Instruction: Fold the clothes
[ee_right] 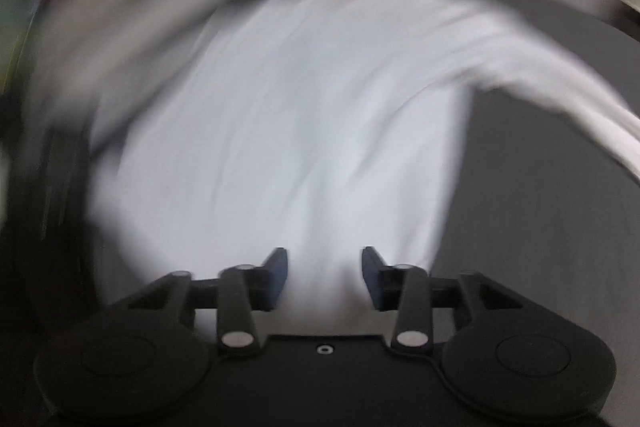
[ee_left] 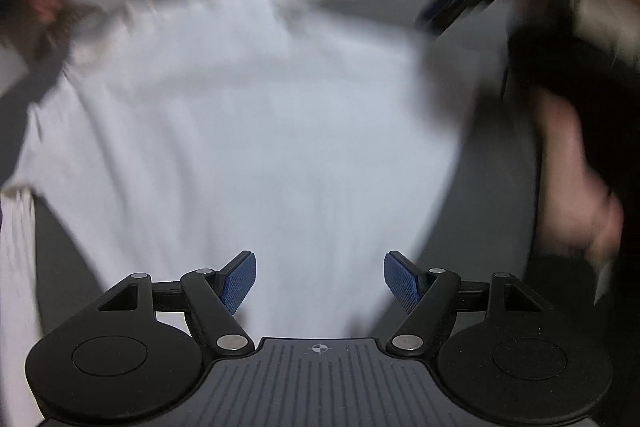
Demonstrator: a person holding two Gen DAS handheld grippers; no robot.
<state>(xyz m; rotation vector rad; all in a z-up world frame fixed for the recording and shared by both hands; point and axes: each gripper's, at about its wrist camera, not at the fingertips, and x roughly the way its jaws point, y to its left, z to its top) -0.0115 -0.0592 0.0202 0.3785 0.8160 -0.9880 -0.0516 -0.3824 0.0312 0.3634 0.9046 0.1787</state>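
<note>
While both grippers gape empty, a blurred, seemingly white shirt (ee_left: pixel 248 131) covers the grey table (ee_right: pixel 540 227).

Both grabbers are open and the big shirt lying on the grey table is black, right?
Not quite. The big shirt is white, not black; both wrist views show it. The left gripper and right gripper are indeed open, over the grey table.

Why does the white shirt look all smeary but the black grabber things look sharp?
In the left wrist view the white shirt is smeared while the left gripper, open, stays crisp, since the camera rides on it. In the right wrist view the blur is stronger, the shirt streaks and the background colours smear; the right gripper, open, is fairly sharp.
</note>
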